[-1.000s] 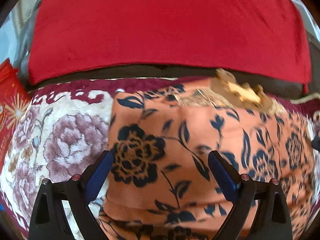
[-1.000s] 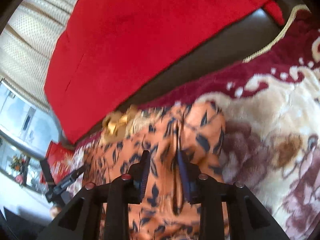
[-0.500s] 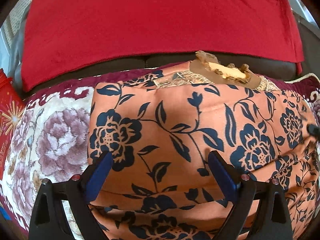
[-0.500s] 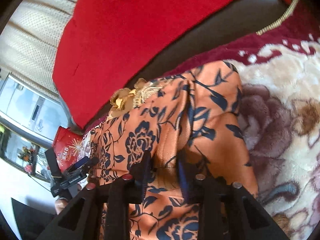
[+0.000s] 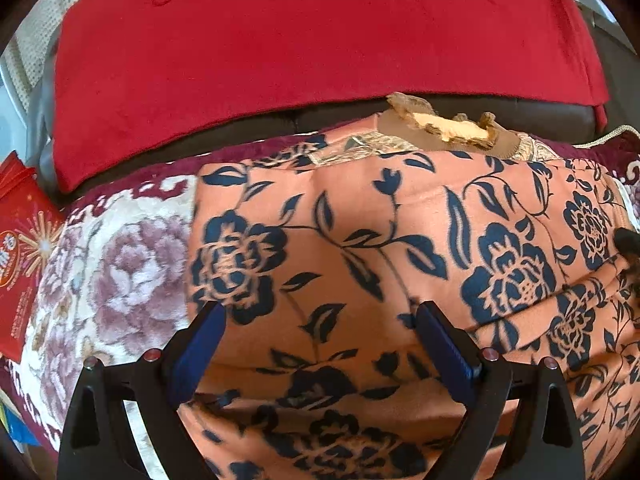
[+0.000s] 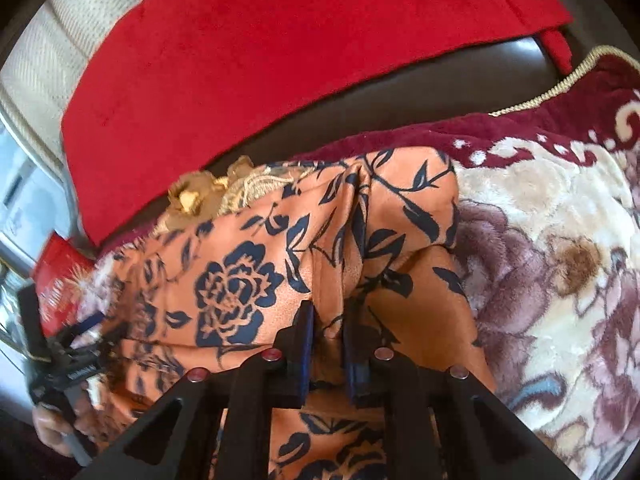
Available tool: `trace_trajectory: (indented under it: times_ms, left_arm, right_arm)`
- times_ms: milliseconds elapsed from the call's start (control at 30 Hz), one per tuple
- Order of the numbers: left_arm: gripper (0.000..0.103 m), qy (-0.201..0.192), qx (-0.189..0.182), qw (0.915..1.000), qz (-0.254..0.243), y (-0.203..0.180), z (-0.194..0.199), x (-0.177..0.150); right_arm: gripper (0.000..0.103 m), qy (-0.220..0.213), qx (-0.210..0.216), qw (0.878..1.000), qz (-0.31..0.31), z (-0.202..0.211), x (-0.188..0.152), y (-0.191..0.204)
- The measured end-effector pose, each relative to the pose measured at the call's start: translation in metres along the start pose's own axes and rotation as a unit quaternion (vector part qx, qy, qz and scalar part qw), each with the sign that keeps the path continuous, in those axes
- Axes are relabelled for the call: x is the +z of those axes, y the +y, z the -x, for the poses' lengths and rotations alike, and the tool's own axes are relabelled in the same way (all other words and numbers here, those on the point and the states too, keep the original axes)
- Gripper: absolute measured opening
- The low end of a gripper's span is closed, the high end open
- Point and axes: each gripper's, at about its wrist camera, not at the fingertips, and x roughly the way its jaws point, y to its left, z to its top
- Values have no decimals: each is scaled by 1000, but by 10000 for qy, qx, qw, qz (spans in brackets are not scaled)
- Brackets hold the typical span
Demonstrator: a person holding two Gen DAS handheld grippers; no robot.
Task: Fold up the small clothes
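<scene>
An orange garment with dark blue flowers (image 5: 360, 248) lies on a floral blanket, its gold-trimmed collar (image 5: 444, 128) at the far edge. My left gripper (image 5: 320, 320) is open wide, its blue pads either side of the cloth, holding nothing. My right gripper (image 6: 329, 320) is shut on a raised fold of the garment (image 6: 248, 280) near its right edge. The left gripper also shows at the left of the right wrist view (image 6: 76, 344), over the garment's left side.
The floral blanket (image 5: 116, 264) covers a dark sofa seat (image 6: 460, 80). A red cloth (image 5: 320, 40) hangs over the backrest. A red box (image 5: 20, 248) stands at the left. Blanket lies bare to the garment's right (image 6: 560, 280).
The right gripper has drawn the garment's right side back and up while pinching it. The left gripper has moved forward over the garment, staying open. The garment lies flatter and wider.
</scene>
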Motion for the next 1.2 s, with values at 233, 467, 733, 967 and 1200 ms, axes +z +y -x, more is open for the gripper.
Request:
trace_trajectory:
  times_ms: [233,467,733,967,1200]
  left_arm:
    - [96,-7,49,9990,454,41,11,-9]
    - [96,34,58,9985,543,52,18,-25]
    - [96,-299,197,9985,412,45,49,-66]
    - [96,-494,363,9968,515,50,78,-118]
    - [96,-596,436,9954,616,59,93,-150]
  right_arm:
    - [19,-99,218,9988,-420,33,0,-22]
    - [29,-300,631,9948,-735,57,-43,-29]
    - [29,-411,827,9930,-737,75,-83,-27]
    - [79,-574,774,9936,-583,101,-119,-26]
    - [79,-487,737,9956,-303,118,-145,-22]
